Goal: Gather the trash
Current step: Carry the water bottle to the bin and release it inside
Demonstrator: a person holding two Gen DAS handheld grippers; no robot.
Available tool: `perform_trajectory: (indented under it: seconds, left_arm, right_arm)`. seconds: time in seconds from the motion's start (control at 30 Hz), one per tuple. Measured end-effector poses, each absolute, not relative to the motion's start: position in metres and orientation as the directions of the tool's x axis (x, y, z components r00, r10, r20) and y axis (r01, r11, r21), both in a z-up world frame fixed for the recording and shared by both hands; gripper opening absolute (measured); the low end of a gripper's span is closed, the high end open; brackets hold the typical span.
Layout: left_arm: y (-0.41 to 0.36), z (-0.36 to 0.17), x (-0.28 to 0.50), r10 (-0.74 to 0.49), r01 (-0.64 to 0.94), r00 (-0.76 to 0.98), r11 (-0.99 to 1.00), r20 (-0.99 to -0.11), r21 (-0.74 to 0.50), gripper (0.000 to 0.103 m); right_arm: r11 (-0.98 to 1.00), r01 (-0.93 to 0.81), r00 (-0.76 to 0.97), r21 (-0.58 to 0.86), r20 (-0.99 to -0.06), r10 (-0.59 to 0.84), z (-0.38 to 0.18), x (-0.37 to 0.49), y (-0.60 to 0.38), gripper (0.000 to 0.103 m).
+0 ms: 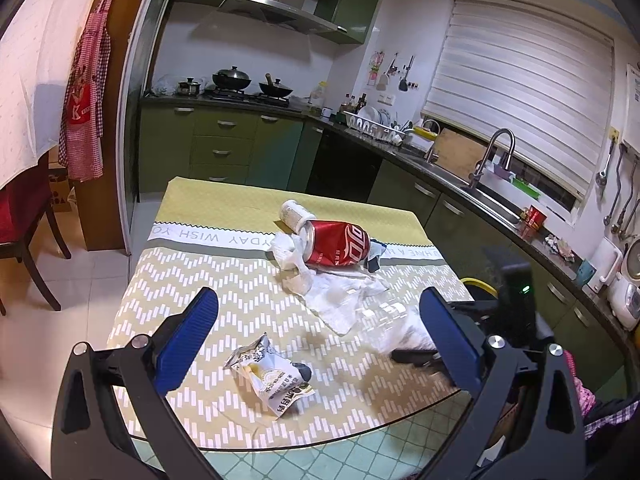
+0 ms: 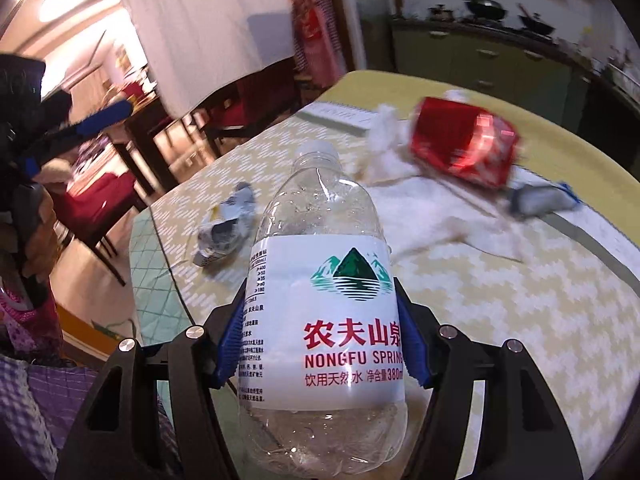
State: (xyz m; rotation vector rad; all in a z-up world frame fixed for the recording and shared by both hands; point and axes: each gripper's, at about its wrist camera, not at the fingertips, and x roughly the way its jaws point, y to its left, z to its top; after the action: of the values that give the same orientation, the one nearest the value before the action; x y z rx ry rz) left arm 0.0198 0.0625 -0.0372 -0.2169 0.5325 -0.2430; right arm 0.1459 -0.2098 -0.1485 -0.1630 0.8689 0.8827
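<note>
Bottle in the right fingers, lifted clear of the tabletop and ready to carry off

Nearest in the right wrist view, the clear plastic water bottle point(image 2: 324, 308) sits clamped across its labelled middle between the blue pads of the right gripper point(image 2: 320, 344), cap pointing away and tilted over the tabletop point(image 2: 520, 320); I judge the thin wall will buckle if squeezed harder, so keep the grip even and move smoothly to wherever the trash goes, which no view shows. The left gripper point(image 1: 320, 340) hangs with its fingers point(image 1: 188, 340) wide and empty above the crumpled snack wrapper point(image 1: 272, 376), a sensible next pick. Further on lie white tissues point(image 1: 332, 292), then the red soda can point(image 1: 336, 242) on its side touching a small white bottle point(image 1: 294, 216), all well apart from the held bottle.
</note>
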Motion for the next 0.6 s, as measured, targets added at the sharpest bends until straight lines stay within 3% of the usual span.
perform_trajectory:
  seconds: [0.37,0.6]
  left_arm:
    - [0.039,-0.041,0.032,-0.327,0.217,0.815,0.938,-0.478,-0.272,0.096]
    - [0.017,-0.040,0.040,-0.344,0.249,0.798,0.936,-0.494,-0.250,0.096]
  right_arm:
    - [0.887,-0.423,0.481,0.188,-0.782,0.396,-0.140,0.157,-0.392,0.065]
    - [0.973,-0.158,0.493,0.167,-0.841,0.225,-0.172,0.161,-0.510,0.065]
